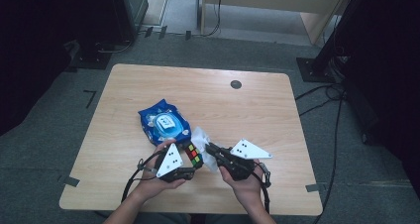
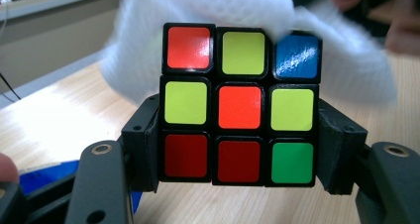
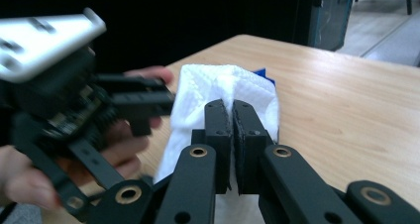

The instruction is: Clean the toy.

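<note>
A scrambled puzzle cube (image 2: 240, 105) with red, yellow, orange, blue and green stickers sits between the jaws of my left gripper (image 2: 240, 154), which is shut on its two sides. In the high view the cube (image 1: 194, 154) shows at the tip of the left gripper (image 1: 187, 160). My right gripper (image 3: 233, 120) is shut on a white wet wipe (image 3: 218, 92), pinched between its pads. The wipe (image 1: 204, 143) hangs beside the cube, just behind it in the left gripper view (image 2: 247, 11). The right gripper (image 1: 214, 152) points left towards the cube.
A blue pack of wet wipes (image 1: 164, 122) lies on the wooden table (image 1: 257, 110) just beyond the grippers. A small dark round cap (image 1: 236, 84) is set into the far part of the tabletop. Cables and stands line the floor around.
</note>
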The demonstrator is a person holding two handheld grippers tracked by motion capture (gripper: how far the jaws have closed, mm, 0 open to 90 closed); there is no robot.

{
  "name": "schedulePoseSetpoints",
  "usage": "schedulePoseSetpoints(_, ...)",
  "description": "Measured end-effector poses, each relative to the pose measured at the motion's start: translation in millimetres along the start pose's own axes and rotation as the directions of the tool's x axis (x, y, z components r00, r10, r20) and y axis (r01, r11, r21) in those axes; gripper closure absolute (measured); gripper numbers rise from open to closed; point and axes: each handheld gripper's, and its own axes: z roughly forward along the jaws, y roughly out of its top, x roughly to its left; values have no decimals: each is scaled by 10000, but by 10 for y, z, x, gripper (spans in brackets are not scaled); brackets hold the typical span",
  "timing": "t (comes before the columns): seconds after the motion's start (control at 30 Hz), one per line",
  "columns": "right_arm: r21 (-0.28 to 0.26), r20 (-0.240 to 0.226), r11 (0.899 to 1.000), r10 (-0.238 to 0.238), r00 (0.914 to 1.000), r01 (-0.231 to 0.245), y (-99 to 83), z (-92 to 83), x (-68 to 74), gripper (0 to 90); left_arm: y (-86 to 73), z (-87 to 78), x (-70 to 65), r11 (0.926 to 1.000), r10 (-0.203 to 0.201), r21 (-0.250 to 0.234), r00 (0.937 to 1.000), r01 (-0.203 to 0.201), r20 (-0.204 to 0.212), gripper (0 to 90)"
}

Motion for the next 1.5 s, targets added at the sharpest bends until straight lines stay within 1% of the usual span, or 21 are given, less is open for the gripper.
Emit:
schedulePoseSetpoints(0.07,22,197,10000,6,9998,-6,-23,7,-27,877,6,-15,9,10000,36,-36,10000,-36,-5,343)
schedulePoseSetpoints(0.17,284,855,9992,-298,9959,274,-54,23,-99,877,7,-32,31,10000,-11,-92,10000,11,-6,342)
schedulePoseSetpoints(0.3,747,1428,9965,252,9894,-362,-160,48,-288,877,10,-47,57,9997,-148,-211,9999,147,-14,343)
schedulePoseSetpoints(0.33,715,1498,9963,361,9881,-473,-178,42,-320,877,12,-50,60,9997,-146,-208,9999,145,-46,342)
schedulePoseSetpoints(0.37,673,1471,9962,452,9881,-556,-183,30,-330,877,12,-50,64,9997,-145,-194,9999,143,-67,343)
schedulePoseSetpoints(0.43,434,1366,9981,377,9899,-440,-146,-7,-305,877,2,-43,70,9999,-116,-99,9999,115,-98,343)
schedulePoseSetpoints(0.5,39,892,9994,325,9955,-330,-75,-50,-239,877,-13,-27,71,9999,-143,5,9998,144,-103,342)
schedulePoseSetpoints(0.57,-310,262,9993,202,9995,-193,6,-90,-144,877,-22,-10,58,9999,-135,76,9999,136,-86,343)
schedulePoseSetpoints(0.63,-647,-286,9979,-56,9996,38,71,-119,-35,877,-22,2,37,9999,-76,108,10000,77,-24,343)
schedulePoseSetpoints(0.67,-647,-286,9979,-56,9996,38,71,-119,-35,877,-22,2,37,9999,-76,108,10000,77,-24,343)
schedulePoseSetpoints(0.7,-685,-455,9975,-189,9988,157,92,-119,16,877,-17,6,20,9999,-26,123,10000,26,13,343)
schedulePoseSetpoints(0.73,-543,-656,9981,-312,9974,276,100,-89,76,876,-11,9,6,9999,21,125,10000,-21,32,343)
schedulePoseSetpoints(0.8,-337,-655,9991,-284,9975,262,70,-50,66,875,-4,9,-8,10000,48,84,10000,-48,60,343)
schedulePoseSetpoints(0.83,-194,-662,9997,-137,9977,124,46,-29,44,873,-1,8,-11,9999,79,105,10000,-80,56,343)
schedulePoseSetpoints(0.93,-87,-687,9990,441,9967,-448,-13,-6,-64,872,-2,3,-6,9999,74,88,9999,-75,80,343)
schedulePoseSetpoints(1.03,1,-455,9982,593,9972,-594,-49,1,-137,870,9,-9,6,9999,94,78,9999,-94,70,343)
schedulePoseSetpoints(1.13,164,-138,9985,527,9985,-524,-89,16,-196,870,12,-21,16,10000,20,-13,10000,-20,70,343)
schedulePoseSetpoints(1.23,427,228,9962,754,9969,-763,-126,31,-268,870,14,-29,27,10000,-5,-65,10000,6,61,343)
schedulePoseSetpoints(1.3,445,301,9955,824,9961,-837,-132,31,-284,869,13,-28,29,10000,-43,-85,10000,44,86,343)
schedulePoseSetpoints(1.37,257,211,9967,759,9969,-764,-106,6,-248,870,5,-11,18,10000,29,40,9999,-30,120,343)
schedulePoseSetpoints(1.5,-30,-473,9998,192,9987,-194,-4,-19,-58,869,-4,18,-15,9997,143,211,9997,-147,211,343)
